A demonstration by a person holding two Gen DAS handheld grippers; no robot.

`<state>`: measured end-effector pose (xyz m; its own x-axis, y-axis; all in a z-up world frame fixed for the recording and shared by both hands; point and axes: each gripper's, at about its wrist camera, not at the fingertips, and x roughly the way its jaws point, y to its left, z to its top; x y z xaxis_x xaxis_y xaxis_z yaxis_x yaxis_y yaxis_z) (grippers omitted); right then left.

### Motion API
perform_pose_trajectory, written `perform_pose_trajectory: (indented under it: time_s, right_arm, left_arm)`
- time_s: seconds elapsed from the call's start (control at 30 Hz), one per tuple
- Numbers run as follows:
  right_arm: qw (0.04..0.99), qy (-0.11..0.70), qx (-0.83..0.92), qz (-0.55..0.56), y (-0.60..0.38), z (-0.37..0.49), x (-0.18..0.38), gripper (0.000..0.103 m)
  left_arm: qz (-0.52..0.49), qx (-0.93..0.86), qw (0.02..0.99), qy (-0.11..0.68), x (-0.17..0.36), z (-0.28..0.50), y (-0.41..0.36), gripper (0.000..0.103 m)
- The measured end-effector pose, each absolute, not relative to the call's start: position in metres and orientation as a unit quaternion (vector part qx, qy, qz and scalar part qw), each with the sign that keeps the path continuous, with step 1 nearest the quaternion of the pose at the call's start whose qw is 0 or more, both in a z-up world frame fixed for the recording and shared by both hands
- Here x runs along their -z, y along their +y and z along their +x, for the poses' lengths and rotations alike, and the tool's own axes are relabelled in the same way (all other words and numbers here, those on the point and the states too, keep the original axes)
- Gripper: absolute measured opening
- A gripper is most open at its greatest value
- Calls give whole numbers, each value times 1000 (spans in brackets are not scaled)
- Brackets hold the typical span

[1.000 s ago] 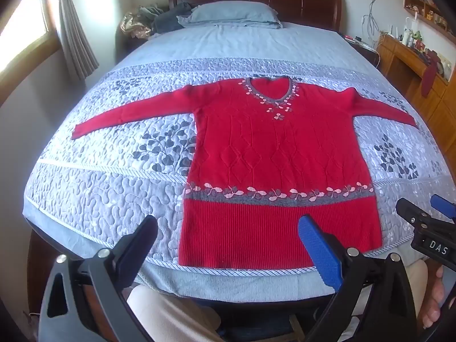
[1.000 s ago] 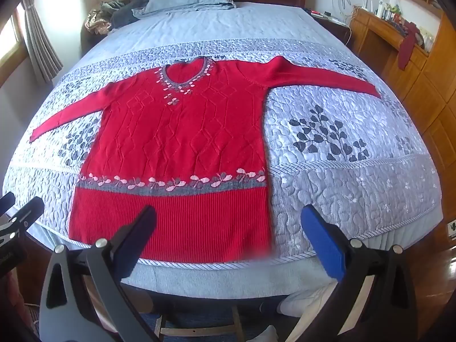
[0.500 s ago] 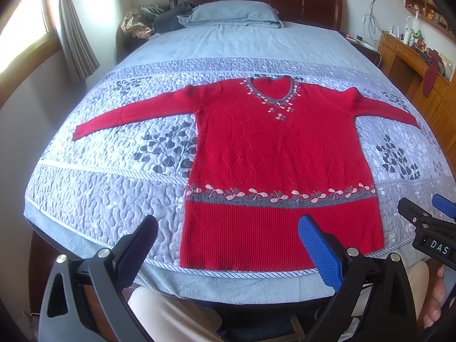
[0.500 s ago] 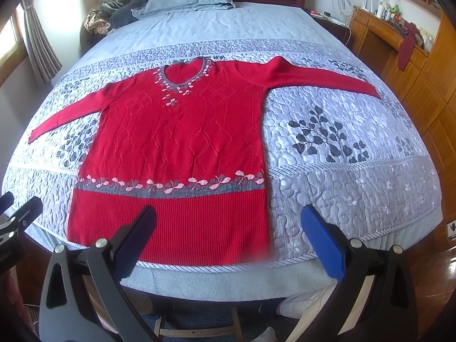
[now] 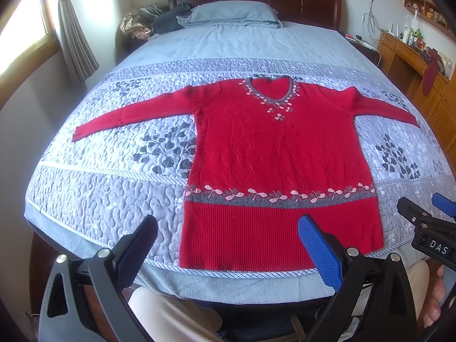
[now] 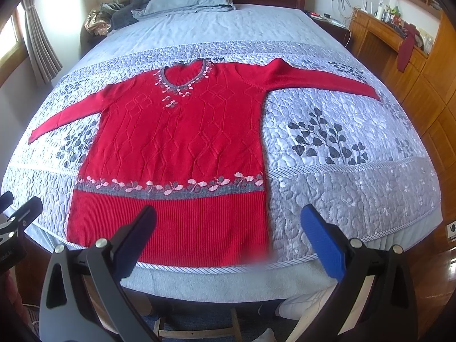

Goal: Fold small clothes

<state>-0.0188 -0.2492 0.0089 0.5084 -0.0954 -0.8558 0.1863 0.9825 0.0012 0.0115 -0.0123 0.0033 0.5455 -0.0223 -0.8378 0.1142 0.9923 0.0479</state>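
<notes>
- Sweater [image 5: 279, 165] lies flat and face up on the bed [image 5: 99, 193], hem along the near edge, neckline toward the pillow [image 5: 233, 14].
- Both sleeves are spread out sideways toward the bed's left and right edges.
- Your left gripper [image 5: 228, 242] hangs off the near edge, fingers wide apart, holding nothing; it points at the hem's left half.
- Your right gripper [image 6: 228, 233] hangs off the near edge too, fingers wide apart and empty, by the hem's right corner.
</notes>
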Motion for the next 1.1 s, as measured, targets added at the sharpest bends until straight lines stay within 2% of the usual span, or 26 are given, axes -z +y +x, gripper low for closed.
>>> perform_pose_trajectory:
  time_s: [0.23,0.83,1.1]
  right_arm:
    - [850,518,67,72,-251,-17,-3,100]
    - [861,500,77,50,-251,-14,3,100]
    - [835,542,99,19,-277,9,12,100]
  left_arm:
    - [50,37,877,477,-2,10,-14,99]
    - [53,36,876,478,0,14,-16,99]
    - [55,36,868,492,10,43,-30,99]
